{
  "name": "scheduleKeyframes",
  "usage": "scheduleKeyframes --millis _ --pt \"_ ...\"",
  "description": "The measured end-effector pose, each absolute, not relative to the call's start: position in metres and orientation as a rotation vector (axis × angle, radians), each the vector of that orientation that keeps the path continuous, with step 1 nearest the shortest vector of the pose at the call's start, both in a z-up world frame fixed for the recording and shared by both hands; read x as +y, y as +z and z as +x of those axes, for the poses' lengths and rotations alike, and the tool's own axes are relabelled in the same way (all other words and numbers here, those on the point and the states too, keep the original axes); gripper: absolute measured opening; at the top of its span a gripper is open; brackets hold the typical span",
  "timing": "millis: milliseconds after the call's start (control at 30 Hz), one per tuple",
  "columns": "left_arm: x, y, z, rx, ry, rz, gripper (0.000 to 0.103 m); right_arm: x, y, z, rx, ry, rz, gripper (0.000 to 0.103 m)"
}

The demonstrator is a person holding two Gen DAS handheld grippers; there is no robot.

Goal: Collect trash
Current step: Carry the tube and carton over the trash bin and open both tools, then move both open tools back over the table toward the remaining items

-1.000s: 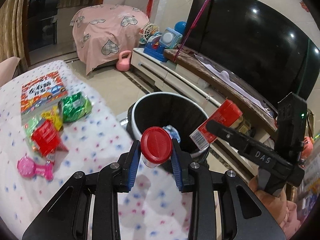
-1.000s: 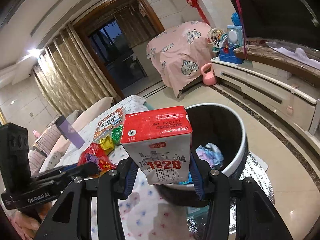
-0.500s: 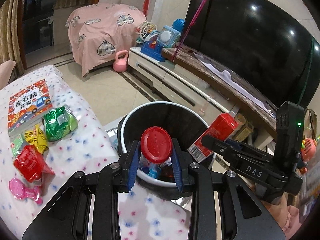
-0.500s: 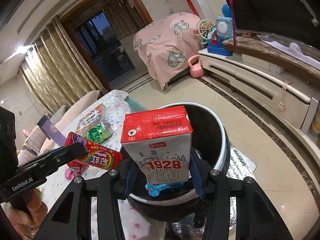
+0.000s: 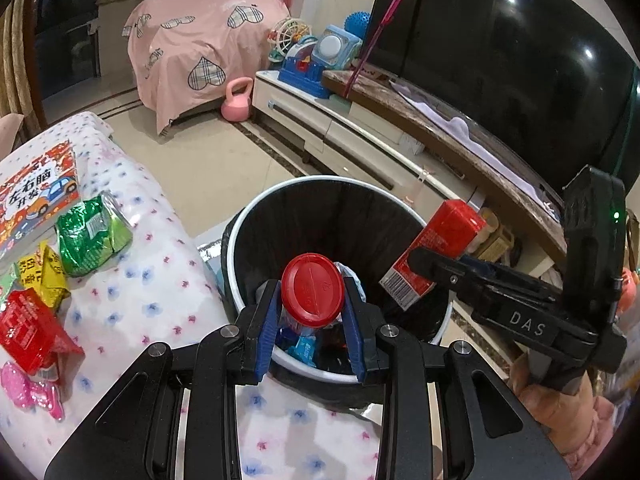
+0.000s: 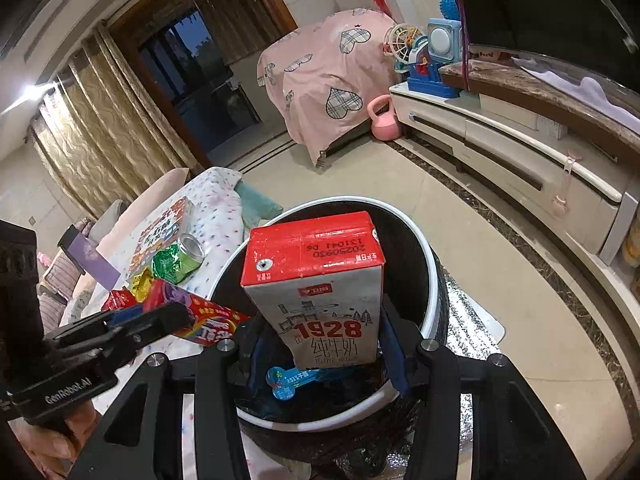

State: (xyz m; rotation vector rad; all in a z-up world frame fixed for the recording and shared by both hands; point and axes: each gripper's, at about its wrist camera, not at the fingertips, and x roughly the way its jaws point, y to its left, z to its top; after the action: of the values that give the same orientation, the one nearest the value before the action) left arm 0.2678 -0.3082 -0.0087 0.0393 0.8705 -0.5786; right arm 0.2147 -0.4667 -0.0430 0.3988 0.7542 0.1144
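The left gripper [image 5: 312, 316] tips down over the trash bin [image 5: 256, 216], pinching a red-lidded candy tube [image 5: 313, 290] above the bin's mouth. The right gripper [image 6: 326, 344] tips down over the bin too, squeezing a red-and-white milk carton [image 6: 320, 280]. Left of the bin, a tabletop [image 5: 160, 280] with a flowered cloth holds a green can [image 5: 90, 238] and snack wrappers [image 5: 34, 320]. Right of the bin stands a TV cabinet [image 5: 360, 128].

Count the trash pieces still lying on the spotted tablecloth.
3 wrappers at its left side: green packet, yellow wrapper, red wrapper. More may sit outside the frame.
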Motion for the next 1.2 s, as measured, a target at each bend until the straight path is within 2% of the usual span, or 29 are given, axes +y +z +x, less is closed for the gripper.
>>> scheduleKeyframes --millis 133,233,267,300,333,533,667,1200 --pt "-0.311 -0.013 0.273 0.904 -0.578 0.046 0.03 -0.466 -0.044 0.219 0.767 0.12 0.386 0.049" --pt "-0.308 -0.012 0.271 0.902 -0.584 0.033 0.05 -0.467 -0.045 0.222 0.776 0.112 0.377 0.051" --pt "-0.306 -0.01 0.269 0.892 -0.577 0.031 0.057 -0.468 -0.046 0.222 0.777 0.114 0.385 0.058" --pt "-0.304 -0.009 0.268 0.885 -0.577 0.028 0.057 -0.47 -0.046 0.222 0.775 0.113 0.394 0.062" --pt "-0.302 -0.008 0.266 0.883 -0.578 0.025 0.057 -0.471 -0.045 0.221 0.768 0.11 0.399 0.071" --pt "-0.272 -0.005 0.247 0.867 -0.539 -0.021 0.064 -0.47 -0.038 0.209 0.722 0.109 0.421 0.072" --pt "-0.241 -0.01 0.228 0.865 -0.497 -0.055 0.067 -0.459 -0.033 0.196 0.682 0.12 0.436 0.083" --pt "-0.106 -0.043 0.189 0.919 -0.274 -0.206 0.068 -0.362 -0.046 0.175 0.724 0.281 0.403 0.088"
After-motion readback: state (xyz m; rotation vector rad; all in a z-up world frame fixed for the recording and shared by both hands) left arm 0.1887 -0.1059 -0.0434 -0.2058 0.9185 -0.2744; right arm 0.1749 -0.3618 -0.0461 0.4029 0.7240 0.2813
